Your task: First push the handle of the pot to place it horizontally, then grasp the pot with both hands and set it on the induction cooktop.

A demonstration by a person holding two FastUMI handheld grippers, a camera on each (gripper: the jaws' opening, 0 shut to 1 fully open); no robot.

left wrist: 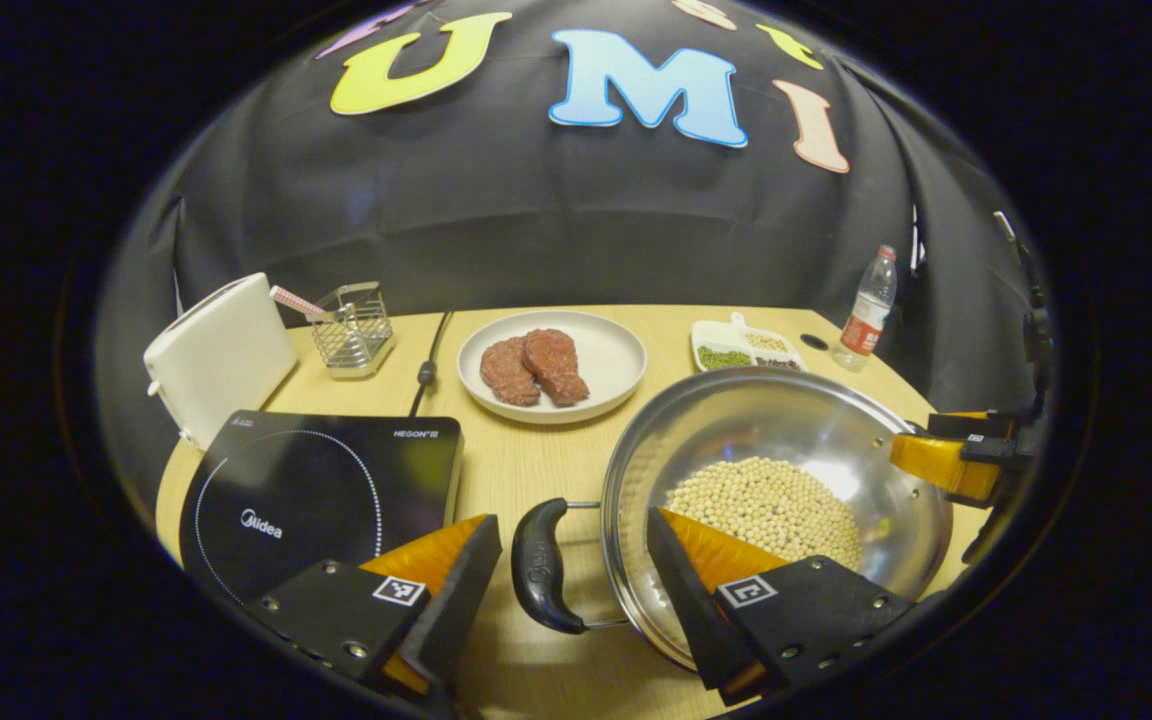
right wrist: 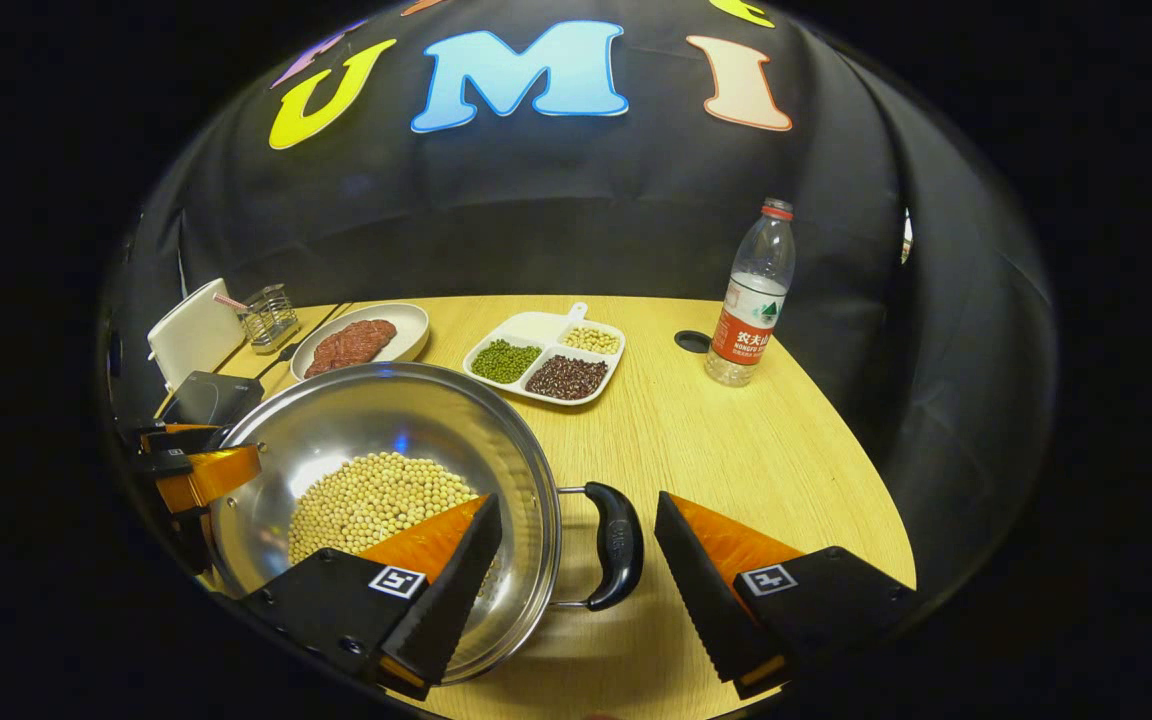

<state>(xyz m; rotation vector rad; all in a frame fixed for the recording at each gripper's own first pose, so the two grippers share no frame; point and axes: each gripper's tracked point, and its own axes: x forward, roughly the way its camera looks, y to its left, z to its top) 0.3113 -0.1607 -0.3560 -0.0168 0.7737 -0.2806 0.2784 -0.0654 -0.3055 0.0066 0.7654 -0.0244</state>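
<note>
Handles level on both sides. Left gripper point(left wrist: 571, 575) wide open astride the left handle point(left wrist: 539, 567), right gripper point(right wrist: 571, 560) likewise astride the right handle point(right wrist: 616, 545); nothing clamped. Steel pot point(left wrist: 796, 420) of soybeans point(left wrist: 766, 505) on the table, beside the induction cooktop point(left wrist: 316, 490), marked "Midea". Clamping, lifting, setting down left.

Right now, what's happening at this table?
A person holds tongs in each hand, one at either side of the steel pot of soybeans. The left tongs straddle its left handle, open; the right tongs straddle the right handle, open. Neither has closed. The pot stands on the table, beside the induction cooktop.
</note>
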